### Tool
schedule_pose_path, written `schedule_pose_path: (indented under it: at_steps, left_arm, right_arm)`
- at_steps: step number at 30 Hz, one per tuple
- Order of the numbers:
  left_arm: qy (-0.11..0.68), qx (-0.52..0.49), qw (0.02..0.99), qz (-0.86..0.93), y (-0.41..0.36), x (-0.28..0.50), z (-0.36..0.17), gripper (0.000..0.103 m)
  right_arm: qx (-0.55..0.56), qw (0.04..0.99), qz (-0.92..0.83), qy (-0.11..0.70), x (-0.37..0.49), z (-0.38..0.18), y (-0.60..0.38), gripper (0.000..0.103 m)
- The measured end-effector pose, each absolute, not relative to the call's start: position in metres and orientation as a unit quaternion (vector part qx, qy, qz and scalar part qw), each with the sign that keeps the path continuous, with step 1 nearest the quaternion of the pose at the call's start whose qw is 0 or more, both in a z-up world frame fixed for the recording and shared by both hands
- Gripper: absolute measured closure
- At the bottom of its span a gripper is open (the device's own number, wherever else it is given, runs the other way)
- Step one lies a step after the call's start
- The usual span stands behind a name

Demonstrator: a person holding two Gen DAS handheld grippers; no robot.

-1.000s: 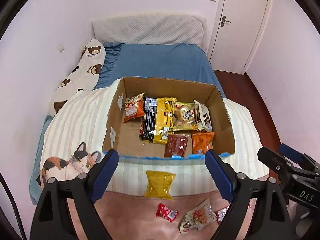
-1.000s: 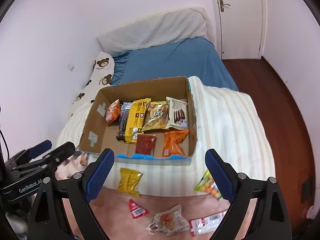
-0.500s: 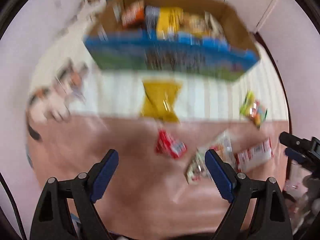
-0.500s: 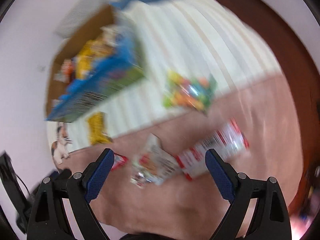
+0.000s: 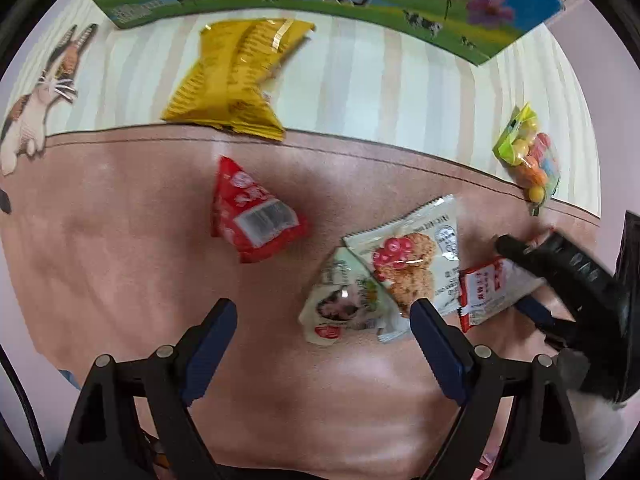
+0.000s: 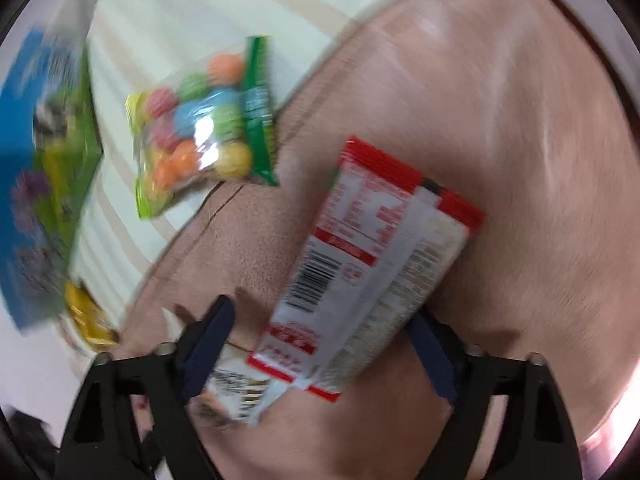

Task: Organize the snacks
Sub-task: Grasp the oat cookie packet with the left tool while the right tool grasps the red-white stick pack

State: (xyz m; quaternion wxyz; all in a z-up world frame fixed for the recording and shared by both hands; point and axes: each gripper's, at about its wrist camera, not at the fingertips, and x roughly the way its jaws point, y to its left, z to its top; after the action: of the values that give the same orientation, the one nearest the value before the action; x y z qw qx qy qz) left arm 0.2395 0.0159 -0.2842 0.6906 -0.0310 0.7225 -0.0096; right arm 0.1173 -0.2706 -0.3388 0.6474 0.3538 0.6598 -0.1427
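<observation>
Pink blanket [image 5: 120,240] (striped sheet [image 5: 360,92] beyond) w/ snacks.

Blurred and cut-off bits around my claws

My right view smears the blue-and-green printed carton [image 6: 44,168]; my left view's top edge crops it, and the yellow crinkled packet [image 6: 90,322] lies half-hidden.

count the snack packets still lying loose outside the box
6: yellow bag by the box; red packet mid-blanket; two overlapping white cookie packets; red-and-white bar between the right gripper's closing jaws; candy-ball bag far right.
</observation>
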Motion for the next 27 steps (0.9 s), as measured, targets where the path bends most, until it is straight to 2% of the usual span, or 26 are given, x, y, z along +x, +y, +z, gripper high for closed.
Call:
schedule_pose_path:
  at_steps: [1, 4, 10, 11, 12, 14, 19, 23, 25, 27]
  left_arm:
    - [0.727, -0.039, 0.685, -0.013, 0.012, 0.240, -0.288, 0.015]
    - [0.744, -0.064, 0.665, -0.035, 0.001, 0.243, -0.302, 0.015]
    - [0.747, -0.085, 0.656, -0.072, -0.031, 0.260, -0.322, 0.015]
    - [0.743, -0.078, 0.660, -0.077, -0.038, 0.264, -0.323, 0.024]
    - [0.746, -0.065, 0.658, -0.082, -0.048, 0.267, -0.327, 0.034]
    - [0.746, -0.041, 0.658, -0.093, -0.066, 0.273, -0.331, 0.041]
    - [0.743, 0.031, 0.660, -0.111, -0.104, 0.282, -0.339, 0.040]
    - [0.754, 0.031, 0.646, -0.111, -0.105, 0.281, -0.345, 0.038]
    - [0.766, 0.024, 0.633, -0.111, -0.098, 0.276, -0.357, 0.038]
    - [0.764, 0.031, 0.635, -0.109, -0.095, 0.271, -0.365, 0.038]
  right_arm:
    - [0.322, 0.661, -0.133, 0.665, 0.120, -0.336, -0.266, 0.035]
    - [0.236, 0.690, -0.075, 0.681, 0.121, -0.330, -0.256, 0.044]
    - [0.074, 0.697, -0.015, 0.713, 0.106, -0.319, -0.250, 0.045]
    - [0.066, 0.695, -0.010, 0.716, 0.103, -0.319, -0.252, 0.045]
    - [0.067, 0.692, -0.007, 0.719, 0.102, -0.319, -0.255, 0.044]
    - [0.088, 0.691, -0.009, 0.718, 0.099, -0.318, -0.264, 0.042]
    - [0.177, 0.682, -0.029, 0.709, 0.098, -0.319, -0.302, 0.039]
    - [0.240, 0.676, -0.047, 0.695, 0.096, -0.326, -0.320, 0.032]
    - [0.236, 0.681, -0.052, 0.692, 0.100, -0.331, -0.325, 0.031]
    - [0.191, 0.691, -0.053, 0.695, 0.107, -0.338, -0.318, 0.036]
